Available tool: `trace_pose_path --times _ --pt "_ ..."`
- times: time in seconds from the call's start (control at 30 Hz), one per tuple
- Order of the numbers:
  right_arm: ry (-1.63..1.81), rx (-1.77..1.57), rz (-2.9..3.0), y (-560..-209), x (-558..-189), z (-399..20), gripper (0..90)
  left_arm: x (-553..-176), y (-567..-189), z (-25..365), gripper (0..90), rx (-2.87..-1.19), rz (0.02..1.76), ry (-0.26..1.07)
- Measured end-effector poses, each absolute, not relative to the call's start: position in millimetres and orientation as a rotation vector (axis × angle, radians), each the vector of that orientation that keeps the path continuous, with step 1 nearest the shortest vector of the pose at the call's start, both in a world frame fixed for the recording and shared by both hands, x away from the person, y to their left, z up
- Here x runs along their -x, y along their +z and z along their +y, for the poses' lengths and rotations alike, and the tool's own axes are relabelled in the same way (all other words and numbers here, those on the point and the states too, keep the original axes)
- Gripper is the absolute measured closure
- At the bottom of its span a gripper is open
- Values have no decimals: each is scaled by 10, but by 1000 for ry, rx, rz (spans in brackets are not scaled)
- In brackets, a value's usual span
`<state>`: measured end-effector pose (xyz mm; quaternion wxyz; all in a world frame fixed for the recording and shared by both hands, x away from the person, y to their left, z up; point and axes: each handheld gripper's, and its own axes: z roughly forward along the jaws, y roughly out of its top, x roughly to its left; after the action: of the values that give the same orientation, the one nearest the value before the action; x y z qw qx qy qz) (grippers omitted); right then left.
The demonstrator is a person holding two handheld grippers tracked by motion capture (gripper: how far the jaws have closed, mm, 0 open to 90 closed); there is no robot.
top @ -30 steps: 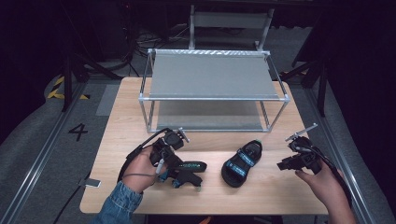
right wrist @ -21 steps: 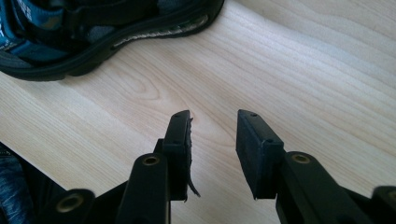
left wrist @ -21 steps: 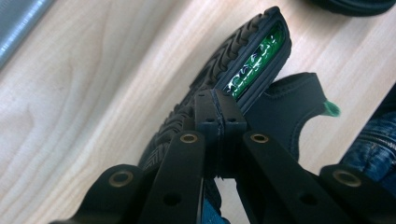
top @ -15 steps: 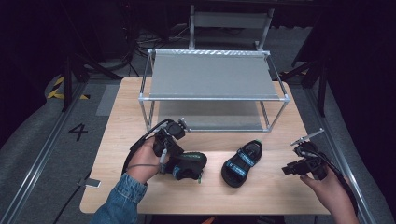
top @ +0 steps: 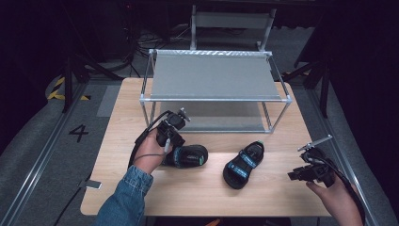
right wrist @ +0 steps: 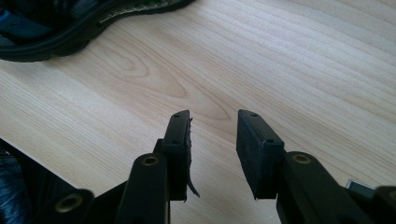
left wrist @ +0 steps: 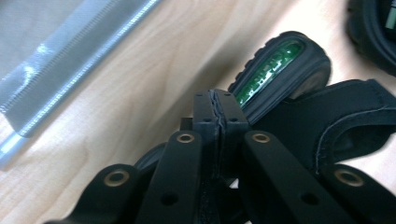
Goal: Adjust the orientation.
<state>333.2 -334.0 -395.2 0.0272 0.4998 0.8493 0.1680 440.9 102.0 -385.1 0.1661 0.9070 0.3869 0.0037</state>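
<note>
**Two hand-held grippers at a counter with a pair of sandals**

A light wooden counter (top: 197, 193) carries a two-tier metal rack (top: 214, 77) at its far half, which serves as the landmark here.

Just in front of the rack's near left corner post, the left hand-held gripper (top: 175, 147) sits on a black sandal with green trim (top: 190, 156). In the left gripper view its jaws stand pressed together with almost no gap, and they have just been easing slightly apart. The sandal's green-edged sole (left wrist: 275, 70) shows right behind the jaw tips and a black strap lies to one side; whether any strap is pinched between the pads cannot be told. A hand in a denim sleeve (top: 127, 197) holds this gripper.

A second black sandal with blue straps (top: 243, 165) lies on the counter in front of the rack's middle, tilted, apart from the first.

The right hand-held gripper (top: 295, 175) is well in front of the rack's near right corner, close to the counter's right edge. Its jaws stand partly apart over bare wood, with nothing between them.
</note>
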Motion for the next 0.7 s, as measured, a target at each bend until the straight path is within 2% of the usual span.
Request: trace_pose_path --times 0.07,0.23,0.57,0.63,0.67,0.7 --pt "516 -1534 2626 -3960 -3318 -3333 653 -4444 -3890 1011 786 -2589 1107 61" --pt "514 -1496 2631 -3959 -3275 -3311 648 -4555 -3968 1029 755 -2587 1134 59" --pt "518 -1502 2608 -3954 -3207 -3352 642 -4736 -4010 1149 602 -2533 1203 69" --pt "512 -1504 2607 -3948 -3194 -3359 641 -4765 -3995 1203 576 -2542 1195 135" --pt "516 -1502 2604 -3947 -3186 -3365 640 -4751 -3994 1230 530 -2501 1255 138" --pt "516 -1502 2604 -3947 -3186 -3365 640 -4751 -3994 1230 521 -2501 1255 138"
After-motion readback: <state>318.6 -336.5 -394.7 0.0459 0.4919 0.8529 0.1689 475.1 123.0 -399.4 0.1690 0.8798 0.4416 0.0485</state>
